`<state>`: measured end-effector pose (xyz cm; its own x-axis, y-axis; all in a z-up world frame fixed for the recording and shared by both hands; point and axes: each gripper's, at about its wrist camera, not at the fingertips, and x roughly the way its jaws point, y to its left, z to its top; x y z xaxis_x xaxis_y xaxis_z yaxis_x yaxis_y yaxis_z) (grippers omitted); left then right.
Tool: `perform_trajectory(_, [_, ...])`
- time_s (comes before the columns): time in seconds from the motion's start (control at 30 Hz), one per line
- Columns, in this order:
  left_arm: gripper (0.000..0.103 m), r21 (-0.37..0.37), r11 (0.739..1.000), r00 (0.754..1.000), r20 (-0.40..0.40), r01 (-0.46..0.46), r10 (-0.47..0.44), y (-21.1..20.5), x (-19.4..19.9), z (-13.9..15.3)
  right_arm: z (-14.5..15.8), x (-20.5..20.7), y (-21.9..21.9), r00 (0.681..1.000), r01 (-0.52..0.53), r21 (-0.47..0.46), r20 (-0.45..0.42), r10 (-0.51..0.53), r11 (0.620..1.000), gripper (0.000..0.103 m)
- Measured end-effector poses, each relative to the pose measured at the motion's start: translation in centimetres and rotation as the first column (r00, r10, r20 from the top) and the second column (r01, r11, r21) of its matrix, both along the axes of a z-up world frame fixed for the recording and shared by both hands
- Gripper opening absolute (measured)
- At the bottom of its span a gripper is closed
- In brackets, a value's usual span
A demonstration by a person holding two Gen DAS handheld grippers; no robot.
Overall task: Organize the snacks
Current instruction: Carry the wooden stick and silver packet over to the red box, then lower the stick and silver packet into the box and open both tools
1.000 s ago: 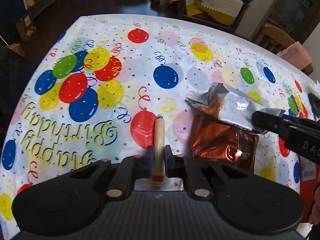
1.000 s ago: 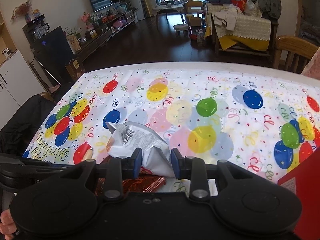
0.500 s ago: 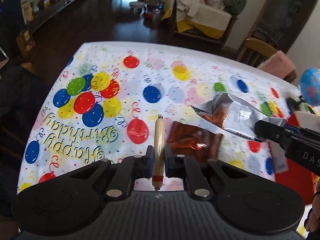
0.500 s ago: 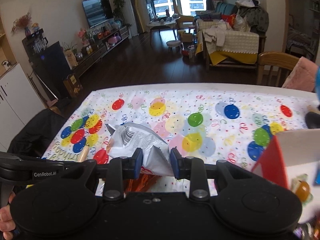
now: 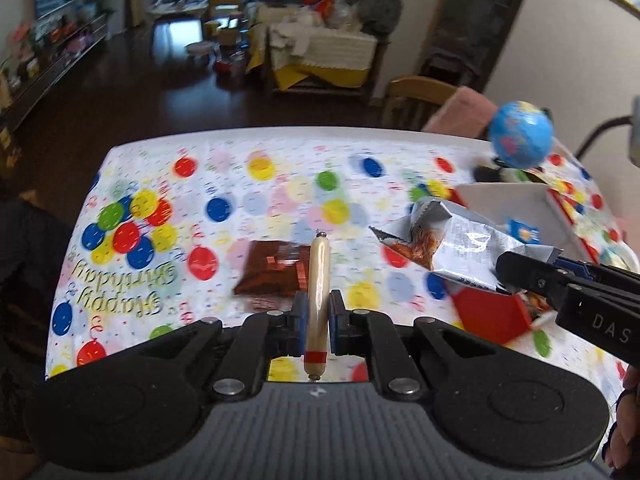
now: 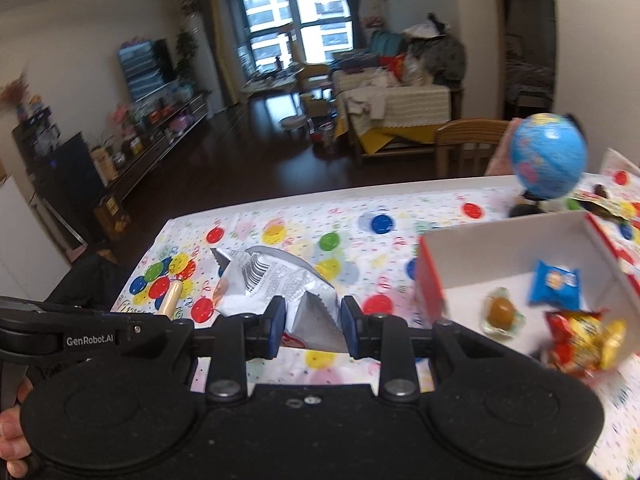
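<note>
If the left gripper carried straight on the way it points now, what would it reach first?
Probably the brown snack packet lying on the balloon tablecloth. The left gripper, shut on a sausage stick, aims down at the table, and the packet lies just ahead, slightly left of that line. Depth is hard to judge.

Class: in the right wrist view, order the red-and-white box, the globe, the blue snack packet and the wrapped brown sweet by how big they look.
1. red-and-white box
2. globe
3. blue snack packet
4. wrapped brown sweet

The packet and sweet look close in size; the ranking is unsure.
</note>
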<state>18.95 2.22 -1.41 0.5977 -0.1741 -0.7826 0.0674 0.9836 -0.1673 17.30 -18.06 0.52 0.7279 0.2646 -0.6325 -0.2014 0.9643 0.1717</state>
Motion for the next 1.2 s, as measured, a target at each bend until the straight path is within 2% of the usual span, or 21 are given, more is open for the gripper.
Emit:
perform_trajectory(0.3, [0.010,0.010,0.995,0.994,0.022,0.103,-0.104,-6.0,-1.4,2.0,1.6,-2.6,-4.6,0.996,0.087,0.011,0.036,-0.087,0.996,0.029])
perform_trajectory(0.63, [0.010,0.039,0.985,0.986,0.009,0.166,-0.166,-14.8,0.1,1.6,0.8,-2.2,-12.3,0.989,0.147,0.016,0.033,-0.147,0.989,0.029])
perform_trajectory(0.87, [0.010,0.069,0.982,0.985,-0.023,0.174,-0.173,-21.0,2.7,0.1,-0.7,-0.2,-18.4,0.981,0.194,0.005,0.006,-0.194,0.981,0.029])
perform_trajectory(1.2, [0.010,0.120,0.977,0.980,-0.116,0.177,-0.164,-26.9,7.4,-4.5,-4.5,3.6,-24.0,0.972,0.229,-0.030,-0.049,-0.230,0.973,0.029])
